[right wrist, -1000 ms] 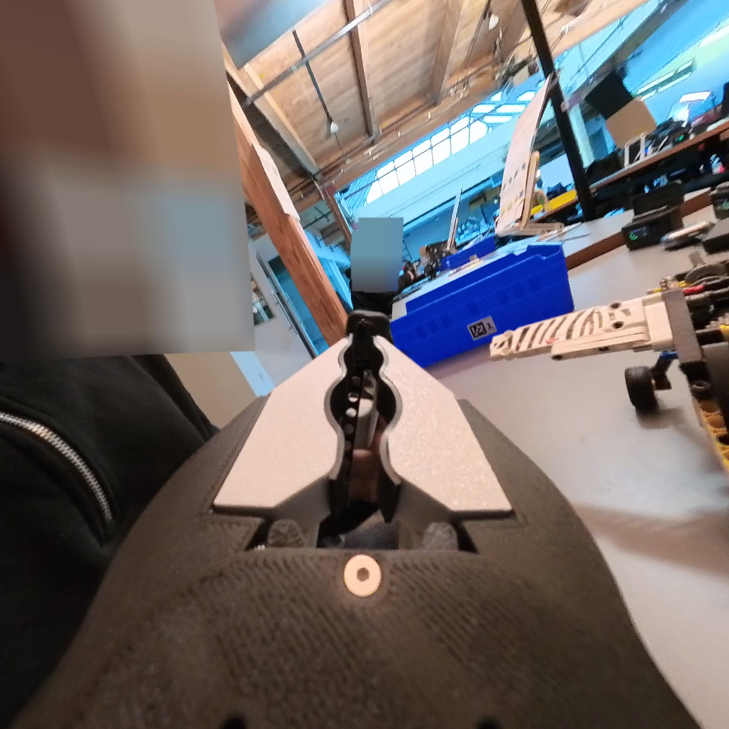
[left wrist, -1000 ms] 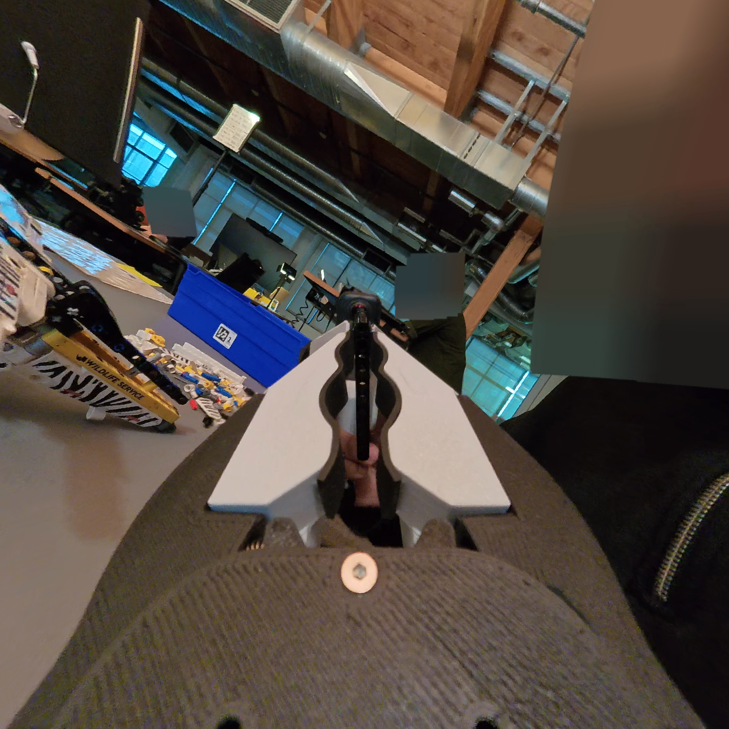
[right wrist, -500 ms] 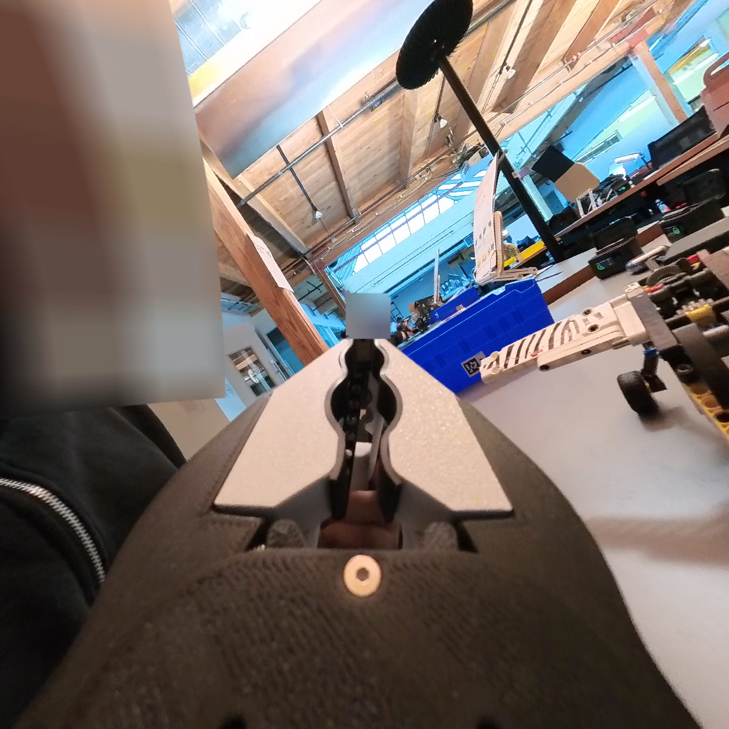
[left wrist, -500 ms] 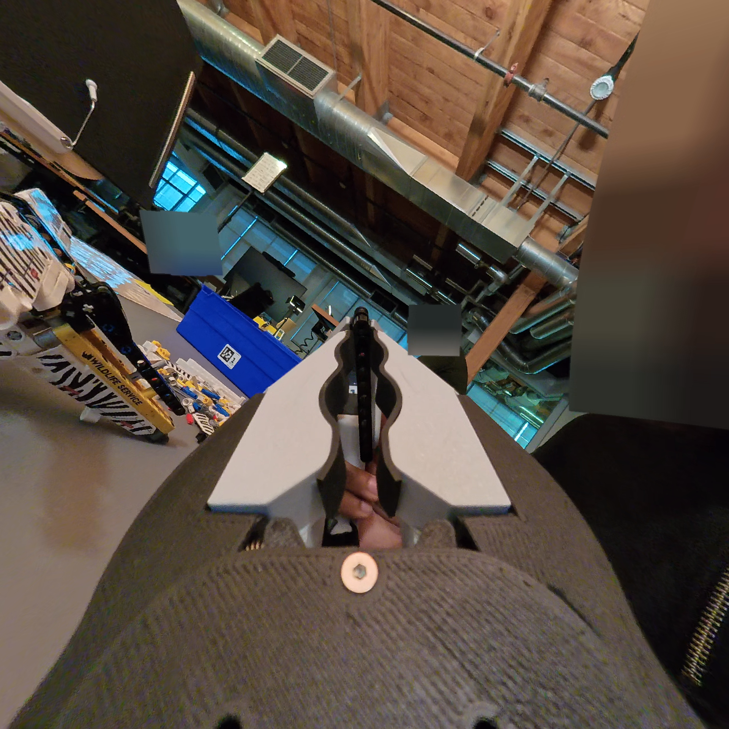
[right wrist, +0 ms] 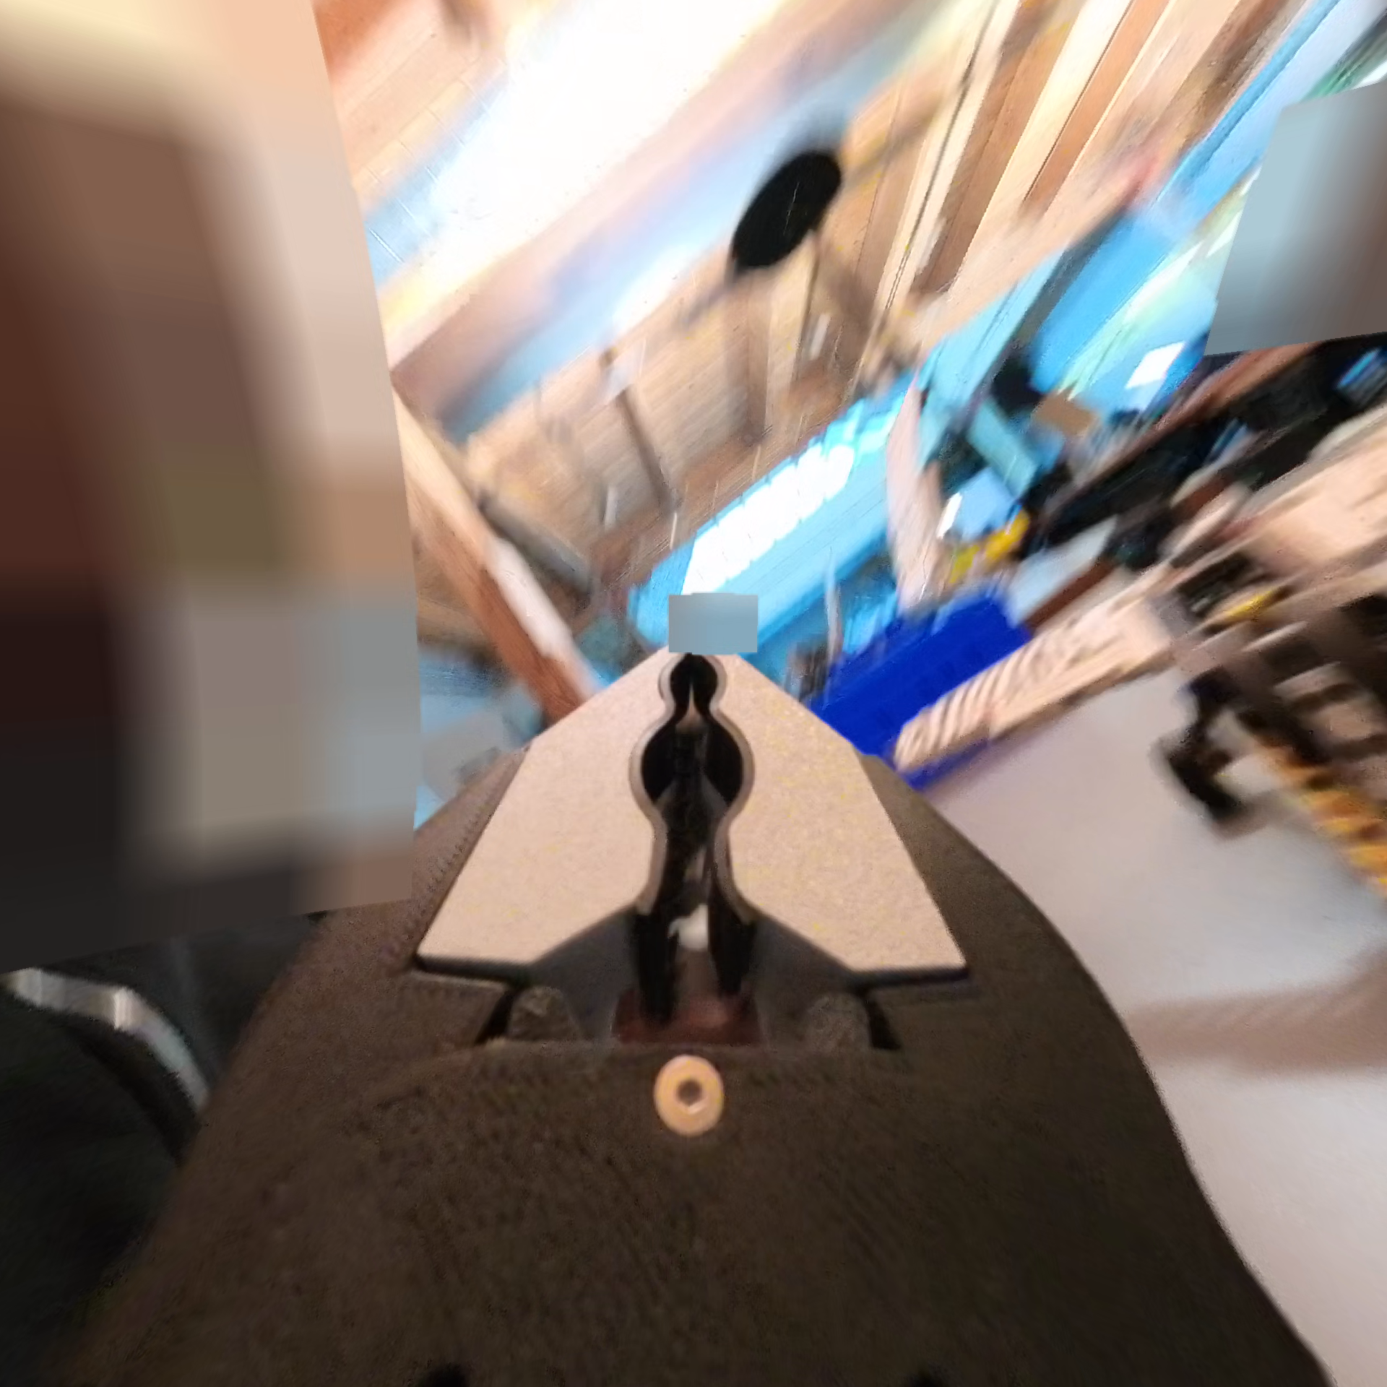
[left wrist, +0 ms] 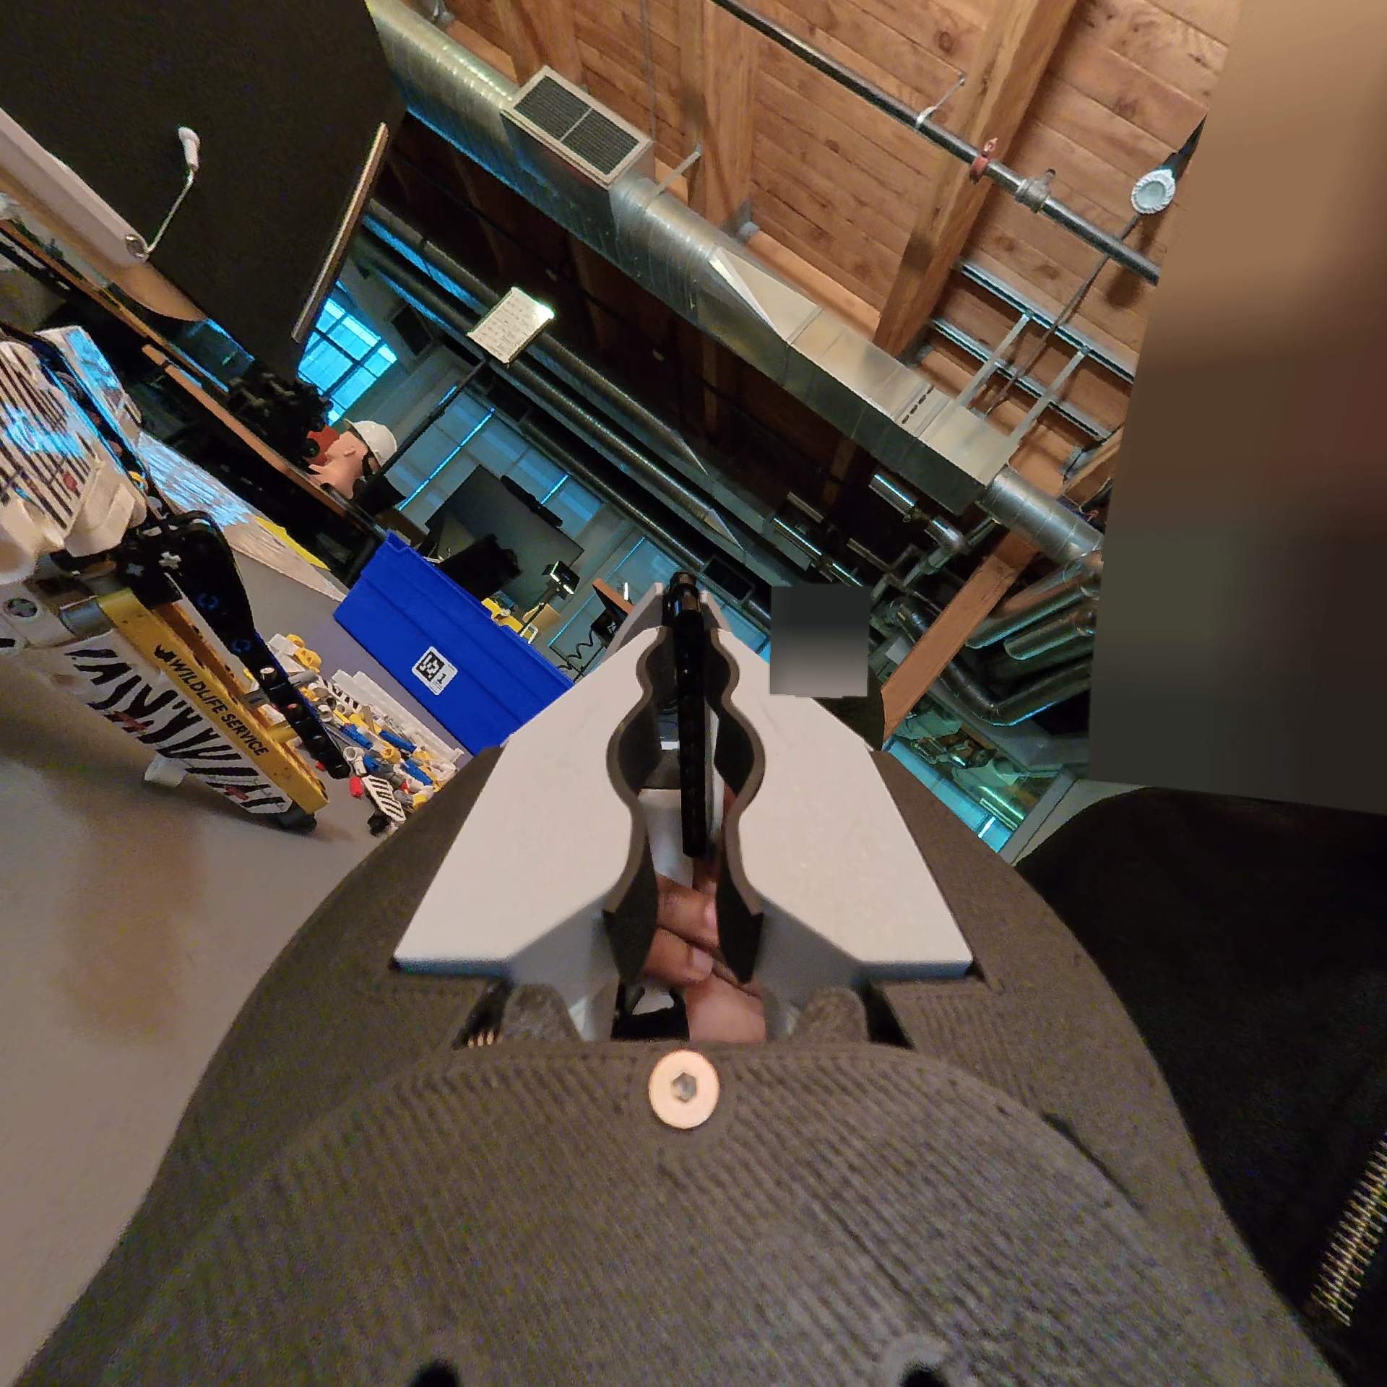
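My left gripper (left wrist: pixel 684 600) points up towards the ceiling and is shut on a thin black beam with holes (left wrist: pixel 690 720). The beam stands on edge between the pads and sticks out a little past the tips. A person's fingers (left wrist: pixel 690 938) show under the jaws. In the right wrist view, which is smeared by motion, my right gripper (right wrist: pixel 694 675) is shut and its tips meet. A dark narrow strip (right wrist: pixel 679 825) shows in the hollow behind the tips. I cannot tell what the strip is or whether it is pinched.
A toy vehicle with zebra stripes and a yellow frame (left wrist: pixel 188 698) stands on the grey table (left wrist: pixel 112 901), with loose small parts (left wrist: pixel 375 750) beside it and a blue bin (left wrist: pixel 450 645) behind. The bin (right wrist: pixel 923 690) and vehicle (right wrist: pixel 1238 675) show blurred in the right view. A person's dark jacket (left wrist: pixel 1238 976) is close by. My two grippers' fingertips are within a few centimetres of each other.
The right gripper swung fast and its jaws came fully together; the black beam seen between its tips before no longer sticks out there. The left gripper tilted up a little, still gripping its beam.
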The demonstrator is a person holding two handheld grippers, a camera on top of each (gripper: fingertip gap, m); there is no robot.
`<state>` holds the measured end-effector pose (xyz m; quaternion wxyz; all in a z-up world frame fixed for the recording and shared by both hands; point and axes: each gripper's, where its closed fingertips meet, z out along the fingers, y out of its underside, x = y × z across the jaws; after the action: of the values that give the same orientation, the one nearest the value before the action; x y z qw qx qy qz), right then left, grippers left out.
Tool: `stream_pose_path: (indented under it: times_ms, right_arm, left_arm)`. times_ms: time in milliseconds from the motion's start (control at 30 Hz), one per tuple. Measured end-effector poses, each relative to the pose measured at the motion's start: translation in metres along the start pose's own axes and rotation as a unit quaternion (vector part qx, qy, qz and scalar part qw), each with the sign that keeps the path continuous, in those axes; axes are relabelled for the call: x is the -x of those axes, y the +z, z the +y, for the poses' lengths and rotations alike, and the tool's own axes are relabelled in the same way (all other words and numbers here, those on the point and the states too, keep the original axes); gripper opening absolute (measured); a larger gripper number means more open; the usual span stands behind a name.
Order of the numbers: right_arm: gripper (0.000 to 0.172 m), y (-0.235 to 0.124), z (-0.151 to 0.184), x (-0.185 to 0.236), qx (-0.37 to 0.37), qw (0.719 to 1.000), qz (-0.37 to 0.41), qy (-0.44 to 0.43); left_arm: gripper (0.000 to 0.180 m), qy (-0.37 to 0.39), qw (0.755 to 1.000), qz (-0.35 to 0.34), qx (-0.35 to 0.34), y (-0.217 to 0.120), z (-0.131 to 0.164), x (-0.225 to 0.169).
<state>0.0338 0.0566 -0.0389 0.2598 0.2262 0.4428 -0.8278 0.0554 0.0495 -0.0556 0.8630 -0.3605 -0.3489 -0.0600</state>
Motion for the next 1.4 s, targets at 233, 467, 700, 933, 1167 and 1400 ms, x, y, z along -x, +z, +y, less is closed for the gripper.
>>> stream_pose_path:
  times_ms: [233, 467, 700, 933, 1167, 1400]
  right_arm:
    - [0.000, -0.042, -0.060, -0.011, 0.032, 0.980, 0.117, -0.155]
    - [0.028, -0.007, 0.013, -0.008, 0.196, 0.973, 0.052, -0.113]
    - [0.006, 0.000, 0.029, -0.003, 0.215, 0.975, 0.014, -0.061]
    - [0.004, -0.004, 0.015, -0.001, 0.155, 0.988, 0.008, -0.028]
    - [0.004, -0.002, 0.009, -0.003, 0.125, 0.992, 0.009, -0.017]
    - [0.004, -0.014, -0.030, -0.008, 0.002, 1.000, 0.024, -0.010]
  left_arm:
    - [0.003, -0.005, 0.999, -0.017, -0.042, -0.021, -0.019, 0.015]
    - [0.003, -0.020, 1.000, 0.000, -0.002, -0.010, 0.002, 0.010]
    - [0.002, -0.009, 1.000, 0.008, 0.020, -0.007, 0.007, 0.004]
    - [0.003, -0.008, 1.000, 0.004, 0.020, 0.001, 0.010, 0.001]
    - [0.003, -0.010, 1.000, -0.004, 0.014, 0.002, 0.008, 0.002]
    - [0.004, -0.034, 0.999, -0.004, -0.016, 0.000, 0.006, 0.004]
